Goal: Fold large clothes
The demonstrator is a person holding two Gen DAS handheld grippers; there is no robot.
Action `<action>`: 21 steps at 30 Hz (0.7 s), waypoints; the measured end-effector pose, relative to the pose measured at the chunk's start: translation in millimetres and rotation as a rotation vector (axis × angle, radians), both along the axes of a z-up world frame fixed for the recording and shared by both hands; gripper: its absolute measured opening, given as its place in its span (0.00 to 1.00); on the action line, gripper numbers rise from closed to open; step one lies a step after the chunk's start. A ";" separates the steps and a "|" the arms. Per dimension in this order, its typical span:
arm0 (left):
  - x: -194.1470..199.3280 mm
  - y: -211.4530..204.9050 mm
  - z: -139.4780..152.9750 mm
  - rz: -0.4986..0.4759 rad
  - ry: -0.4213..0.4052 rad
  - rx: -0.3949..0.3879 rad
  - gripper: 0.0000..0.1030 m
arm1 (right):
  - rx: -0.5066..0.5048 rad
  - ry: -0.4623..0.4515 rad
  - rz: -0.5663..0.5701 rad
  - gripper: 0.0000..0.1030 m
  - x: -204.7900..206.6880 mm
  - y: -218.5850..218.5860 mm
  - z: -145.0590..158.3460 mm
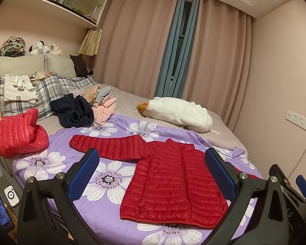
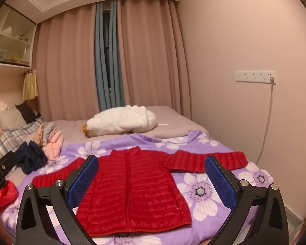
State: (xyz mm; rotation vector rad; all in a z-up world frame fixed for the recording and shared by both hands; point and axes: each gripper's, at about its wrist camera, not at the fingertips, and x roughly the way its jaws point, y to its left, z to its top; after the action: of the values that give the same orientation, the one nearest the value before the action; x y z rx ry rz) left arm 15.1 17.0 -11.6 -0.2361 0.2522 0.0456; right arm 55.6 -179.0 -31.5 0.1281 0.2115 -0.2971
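A red quilted puffer jacket [image 1: 173, 183] lies flat, zipped, front up, on the purple flowered sheet [image 1: 103, 179], both sleeves spread out sideways. It also shows in the right wrist view [image 2: 132, 192]. My left gripper [image 1: 153, 175] is open and empty, held above the near edge of the bed, its blue pads either side of the jacket's left half. My right gripper [image 2: 150, 179] is open and empty, held above the jacket's body. The right gripper's edge shows at the far right of the left wrist view [image 1: 302, 185].
A folded red puffer garment [image 1: 20, 134] sits at the bed's left edge. A dark navy garment [image 1: 73, 112], pink clothes [image 1: 103, 108] and a white fleece bundle [image 1: 179, 114] lie further back. Plaid pillows [image 1: 40, 94] lie at the headboard. A wall with sockets [image 2: 255, 76] is to the right.
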 end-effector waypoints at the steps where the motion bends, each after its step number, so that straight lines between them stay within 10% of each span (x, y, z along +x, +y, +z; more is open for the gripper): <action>1: 0.8 -0.6 -0.3 -0.002 0.002 0.000 1.00 | -0.001 0.000 0.000 0.99 0.4 0.6 0.0; 21: 3.6 -8.4 1.2 -0.013 0.014 0.033 1.00 | -0.004 0.004 -0.003 0.99 2.0 2.0 -0.9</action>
State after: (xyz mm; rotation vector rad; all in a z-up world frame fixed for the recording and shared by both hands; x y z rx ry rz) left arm 18.7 8.6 -10.4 -0.2016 0.2666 0.0389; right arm 57.6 -177.0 -32.4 0.1237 0.2144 -0.3012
